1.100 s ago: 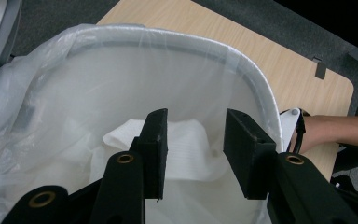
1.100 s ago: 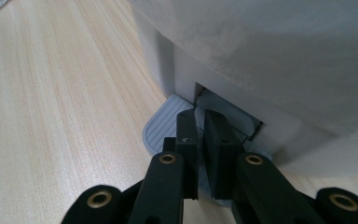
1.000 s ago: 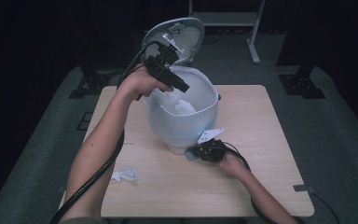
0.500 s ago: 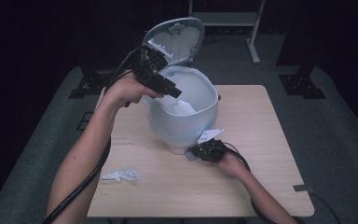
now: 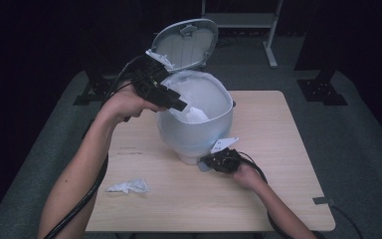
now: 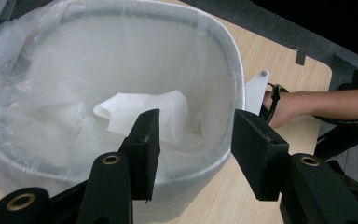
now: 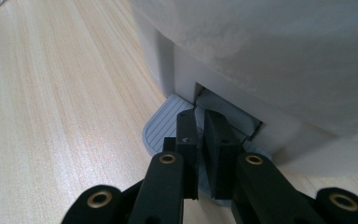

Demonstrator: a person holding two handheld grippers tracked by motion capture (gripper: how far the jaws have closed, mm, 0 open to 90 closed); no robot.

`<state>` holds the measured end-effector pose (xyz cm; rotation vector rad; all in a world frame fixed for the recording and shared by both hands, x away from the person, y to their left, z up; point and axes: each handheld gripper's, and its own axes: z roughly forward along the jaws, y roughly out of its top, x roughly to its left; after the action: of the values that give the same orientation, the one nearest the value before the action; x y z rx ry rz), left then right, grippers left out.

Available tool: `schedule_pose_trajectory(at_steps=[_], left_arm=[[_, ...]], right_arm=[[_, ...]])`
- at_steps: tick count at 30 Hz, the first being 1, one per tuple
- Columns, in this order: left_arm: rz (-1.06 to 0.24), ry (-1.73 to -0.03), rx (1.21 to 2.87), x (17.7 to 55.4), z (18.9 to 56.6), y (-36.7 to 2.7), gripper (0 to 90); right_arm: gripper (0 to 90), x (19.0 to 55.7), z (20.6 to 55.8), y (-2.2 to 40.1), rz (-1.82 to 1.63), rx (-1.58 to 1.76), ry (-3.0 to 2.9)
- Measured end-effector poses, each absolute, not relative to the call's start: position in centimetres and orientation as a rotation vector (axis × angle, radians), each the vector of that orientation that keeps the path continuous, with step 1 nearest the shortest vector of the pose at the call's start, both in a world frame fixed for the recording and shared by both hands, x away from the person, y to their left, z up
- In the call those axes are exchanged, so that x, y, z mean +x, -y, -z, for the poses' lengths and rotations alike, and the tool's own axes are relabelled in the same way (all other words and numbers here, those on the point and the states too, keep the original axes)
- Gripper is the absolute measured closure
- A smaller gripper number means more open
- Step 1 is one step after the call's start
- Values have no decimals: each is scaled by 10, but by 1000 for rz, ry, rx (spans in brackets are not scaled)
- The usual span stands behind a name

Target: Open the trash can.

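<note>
While its jaws have just been opening with nothing between them, the left gripper (image 5: 171, 102) hangs spread over the near rim of the white, round plastic pedal bin (image 5: 194, 132), which stands upright at the middle of the light wooden table (image 5: 278, 199). Its grey lid (image 5: 191, 42) is tipped up and back, mouth facing upward. The left gripper view looks into the clear plastic liner (image 6: 23, 84), where a white crumpled paper towel (image 6: 144, 112) lies. The right gripper (image 7: 199, 135), jaws pressed almost together, bears down on the grey ribbed foot pedal (image 7: 161, 123) at the bin's base; the bin wall blocks everything beyond. The high view adds a second crumpled paper towel (image 5: 128, 186) lying on the table, well apart from the bin.
</note>
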<state>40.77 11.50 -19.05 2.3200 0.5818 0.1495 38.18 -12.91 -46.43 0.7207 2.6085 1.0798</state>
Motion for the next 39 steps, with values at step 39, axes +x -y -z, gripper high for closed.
schedule_pose_trajectory(at_steps=[39], left_arm=[[-155,-618,2299,376,232,-173,364]], right_arm=[[842,380,464,127,-1067,738,-2604]])
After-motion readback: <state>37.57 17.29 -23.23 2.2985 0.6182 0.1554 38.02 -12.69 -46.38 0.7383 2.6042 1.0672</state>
